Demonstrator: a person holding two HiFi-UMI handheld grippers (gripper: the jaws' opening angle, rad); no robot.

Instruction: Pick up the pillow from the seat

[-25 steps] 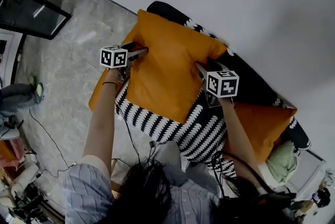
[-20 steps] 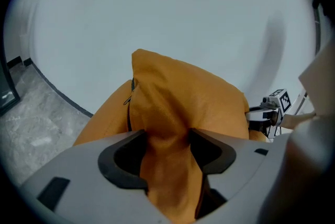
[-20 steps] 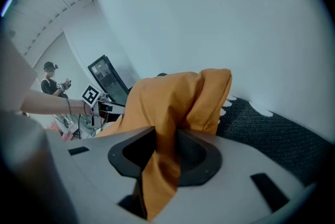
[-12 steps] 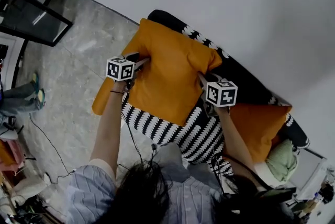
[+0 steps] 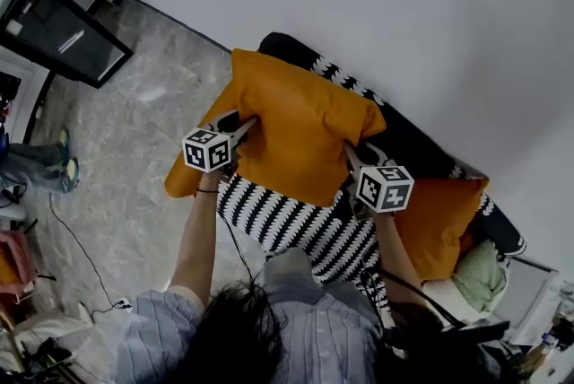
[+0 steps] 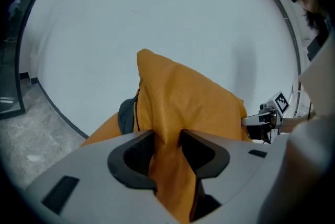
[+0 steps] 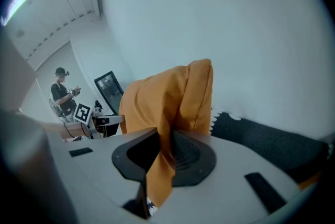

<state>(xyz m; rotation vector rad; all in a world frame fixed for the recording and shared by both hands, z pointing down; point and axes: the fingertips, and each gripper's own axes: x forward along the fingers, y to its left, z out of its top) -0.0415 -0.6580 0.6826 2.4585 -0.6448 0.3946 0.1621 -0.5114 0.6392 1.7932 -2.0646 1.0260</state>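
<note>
A big orange pillow (image 5: 300, 135) hangs above the black-and-white patterned seat (image 5: 296, 225), held at both side edges. My left gripper (image 5: 251, 122) pinches its left edge. In the left gripper view the orange fabric (image 6: 183, 108) is squeezed between the dark pads of that gripper (image 6: 166, 139), whose jaws have just been closing on it. My right gripper (image 5: 348, 153) holds the pillow's right edge. In the right gripper view a fold of the pillow (image 7: 167, 97) is clamped in that gripper (image 7: 166, 152), whose jaws have also just closed on the cloth.
A second orange pillow (image 5: 439, 221) lies at the sofa's right end beside a pale green cushion (image 5: 480, 270). Another orange cushion (image 5: 184, 176) sticks out at the left. A dark framed panel (image 5: 63, 28) leans on the grey floor. A person (image 7: 63, 93) stands far off.
Both grippers have risen, carrying the pillow up off the seat. More of the patterned seat shows below it.
</note>
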